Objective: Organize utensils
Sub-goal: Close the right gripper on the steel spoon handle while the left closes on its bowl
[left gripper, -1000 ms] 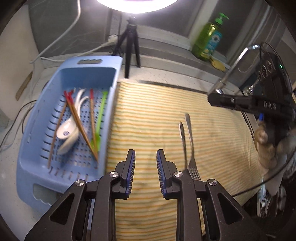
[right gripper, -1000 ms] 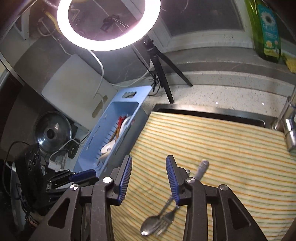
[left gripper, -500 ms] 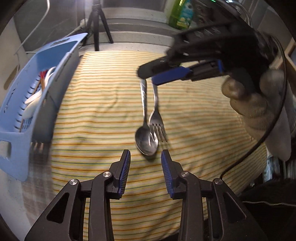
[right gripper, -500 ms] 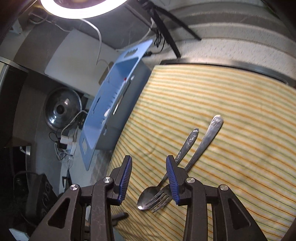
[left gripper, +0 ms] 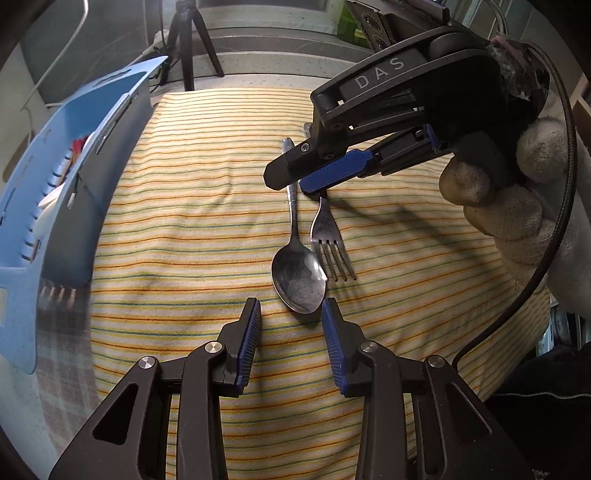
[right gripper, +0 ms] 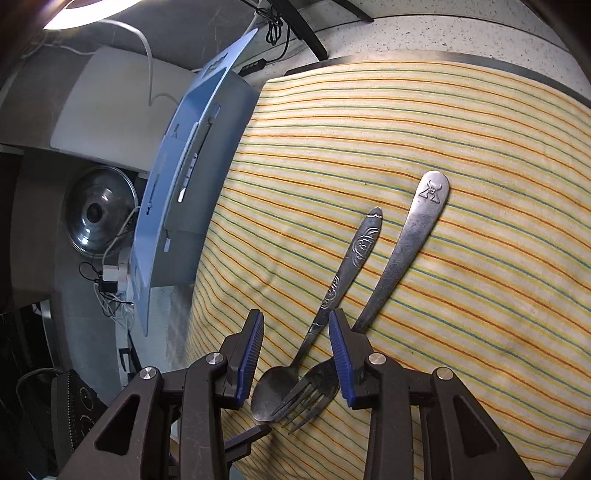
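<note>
1. "DAS" stood in pale capitals on the black side of the right gripper (left gripper: pixel 295 179), as the left wrist view showed it.
2. A stamped emblem, no readable word, marked the handle end of the fork (right gripper: pixel 402 254).
3. Embossed scrollwork, not lettering, ran along the spoon (right gripper: pixel 347 266) handle.

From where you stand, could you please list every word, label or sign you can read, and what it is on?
"DAS": white letters on the right gripper, on its black finger.
Fork handle: embossed emblem, no legible letters.
Spoon handle: decorative scrollwork only.
Green bottle label: too cut off to read.
</note>
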{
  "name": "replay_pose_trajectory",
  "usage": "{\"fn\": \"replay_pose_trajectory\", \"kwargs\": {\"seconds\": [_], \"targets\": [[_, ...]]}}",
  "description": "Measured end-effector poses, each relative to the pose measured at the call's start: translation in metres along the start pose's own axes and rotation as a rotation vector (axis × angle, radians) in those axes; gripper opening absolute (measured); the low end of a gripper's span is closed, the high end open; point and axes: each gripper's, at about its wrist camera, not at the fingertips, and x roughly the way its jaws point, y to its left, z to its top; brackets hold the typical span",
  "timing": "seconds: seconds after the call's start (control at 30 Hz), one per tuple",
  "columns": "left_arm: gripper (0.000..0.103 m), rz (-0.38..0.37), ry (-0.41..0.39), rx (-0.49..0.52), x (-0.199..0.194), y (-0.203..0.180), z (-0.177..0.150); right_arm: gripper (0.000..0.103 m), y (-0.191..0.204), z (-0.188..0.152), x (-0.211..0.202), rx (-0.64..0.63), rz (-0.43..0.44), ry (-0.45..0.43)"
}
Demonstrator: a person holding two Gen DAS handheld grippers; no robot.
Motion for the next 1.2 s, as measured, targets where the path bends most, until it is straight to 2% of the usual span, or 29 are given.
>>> {"fn": "replay_pose_trajectory", "kwargs": {"seconds": [0.1,0.33,0.4,0.73,0.8,0.9,0.97,1.03,1.2], "targets": [[0.033,-0.006,0.001,0.008,0.002,0.002,0.001,0.03,0.002,0.0,0.001,-0.008,-0.022,0.006],[0.03,0.015,-0.014,0.039,0.01,-0.001,0.008,0.031,-0.001,0.003,0.01,0.025,0.024,0.012],[0.026,0.007,-0.02,0.022,0.014,0.002,0.011,0.031,0.0,0.003,0.01,0.029,0.029,0.007],[0.024,-0.035,-0.071,-0.007,0.013,0.011,0.009,0.024,0.004,-0.002,0.013,0.039,0.014,-0.038],[0.023,-0.046,-0.079,-0.021,0.013,0.014,0.012,0.024,0.004,-0.003,0.014,0.044,0.017,-0.04],[0.013,-0.072,-0.09,-0.046,0.016,0.017,0.017,0.024,0.005,-0.003,0.015,0.056,0.021,-0.043],[0.011,-0.083,-0.094,-0.056,0.018,0.017,0.02,0.02,0.004,-0.003,0.016,0.056,0.012,-0.046],[0.011,-0.064,-0.095,-0.058,0.021,0.018,0.022,0.01,0.002,-0.004,0.017,0.051,-0.005,-0.049],[0.014,-0.044,-0.081,-0.048,0.027,0.017,0.026,0.005,-0.007,-0.002,0.016,0.083,0.019,-0.039]]}}
